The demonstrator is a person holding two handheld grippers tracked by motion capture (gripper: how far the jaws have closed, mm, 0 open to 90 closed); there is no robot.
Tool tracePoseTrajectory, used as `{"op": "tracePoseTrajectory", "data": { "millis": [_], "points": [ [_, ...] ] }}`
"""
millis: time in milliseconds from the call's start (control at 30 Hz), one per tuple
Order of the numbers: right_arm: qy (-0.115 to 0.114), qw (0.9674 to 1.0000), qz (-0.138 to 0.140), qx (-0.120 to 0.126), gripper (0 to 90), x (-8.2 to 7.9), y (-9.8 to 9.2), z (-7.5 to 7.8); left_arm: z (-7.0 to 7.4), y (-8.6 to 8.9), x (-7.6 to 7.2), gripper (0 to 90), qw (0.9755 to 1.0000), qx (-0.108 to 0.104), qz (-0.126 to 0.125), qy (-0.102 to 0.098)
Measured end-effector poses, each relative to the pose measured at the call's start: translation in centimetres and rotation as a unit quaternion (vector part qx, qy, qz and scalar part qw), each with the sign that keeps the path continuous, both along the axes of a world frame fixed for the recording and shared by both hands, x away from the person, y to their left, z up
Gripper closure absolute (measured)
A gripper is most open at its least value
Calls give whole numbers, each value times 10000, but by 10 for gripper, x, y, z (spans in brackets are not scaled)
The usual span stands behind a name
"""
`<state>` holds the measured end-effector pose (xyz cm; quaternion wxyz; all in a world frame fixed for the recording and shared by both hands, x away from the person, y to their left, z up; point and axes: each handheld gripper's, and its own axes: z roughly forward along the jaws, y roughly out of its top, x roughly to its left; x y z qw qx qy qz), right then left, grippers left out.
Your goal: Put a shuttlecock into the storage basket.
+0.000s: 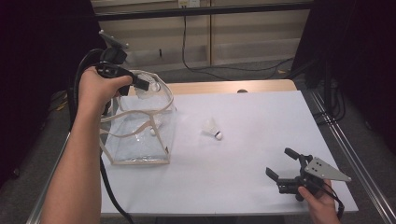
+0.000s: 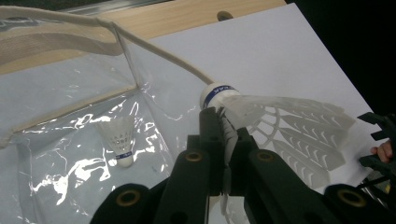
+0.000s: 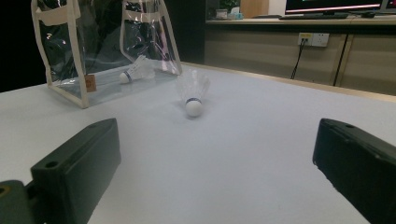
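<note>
White desk [image 1: 261, 140] surface noted. Your left claw [image 2: 223, 122] grips a white feathered shuttlecock [image 2: 280, 126] by its skirt, above the clear plastic cream-trimmed bag [image 1: 140, 135]. Centre it over the mouth before release. Your right claw [image 1: 285, 164] rests open; a second shuttlecock [image 3: 192, 93] lies ahead of it.

Three shuttlecocks: one [image 2: 280, 121] in a gripper's jaws, one [image 2: 119, 137] inside the single clear bag [image 1: 140, 161], one [image 1: 212, 128] on the table.

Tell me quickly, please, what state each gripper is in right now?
Left gripper: shut on a shuttlecock, over the clear bag.
Right gripper: open, holding nothing, low over the table.
</note>
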<state>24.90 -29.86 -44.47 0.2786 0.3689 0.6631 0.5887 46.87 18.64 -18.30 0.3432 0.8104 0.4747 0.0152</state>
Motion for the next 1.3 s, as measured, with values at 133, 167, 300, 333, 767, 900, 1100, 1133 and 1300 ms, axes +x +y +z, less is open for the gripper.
{"op": "tracePoseTrajectory", "data": {
  "millis": [133, 167, 300, 333, 767, 900, 1100, 1133, 1300],
  "points": [
    [-3, 10000, 9, -10, 6, 0, 0, 0, -2, 1, 1, 893, 10000, 7, 42, 22],
    [1, 10000, 11, -7, 6, 0, 0, 0, -3, 2, 2, 893, 10000, 18, 42, 17],
    [-4, 10000, 8, -7, 6, 0, 0, 0, -5, 2, 3, 893, 10000, 17, 76, 10],
    [0, 10000, 10, -8, 6, 0, 0, 0, -5, 2, 3, 893, 10000, 18, 94, 11],
    [-5, 10000, 6, -3, 6, 0, 0, 0, -10, 4, 6, 892, 9998, 24, 174, 14],
    [-10, 10000, 11, -13, 6, 0, 0, 0, -10, 4, 7, 892, 9997, 0, 230, -10],
    [-1, 10000, 12, -3, 6, 0, 0, 0, -11, 6, 8, 892, 9996, -9, 265, -14],
    [-2, 10000, 9, 0, 6, 0, 0, 0, -11, 6, 8, 892, 9996, 0, 282, -30],
    [-1, 10000, 8, -1, 6, 0, 0, 0, -13, 7, 9, 892, 9996, -16, 287, -8]
  ]
}}
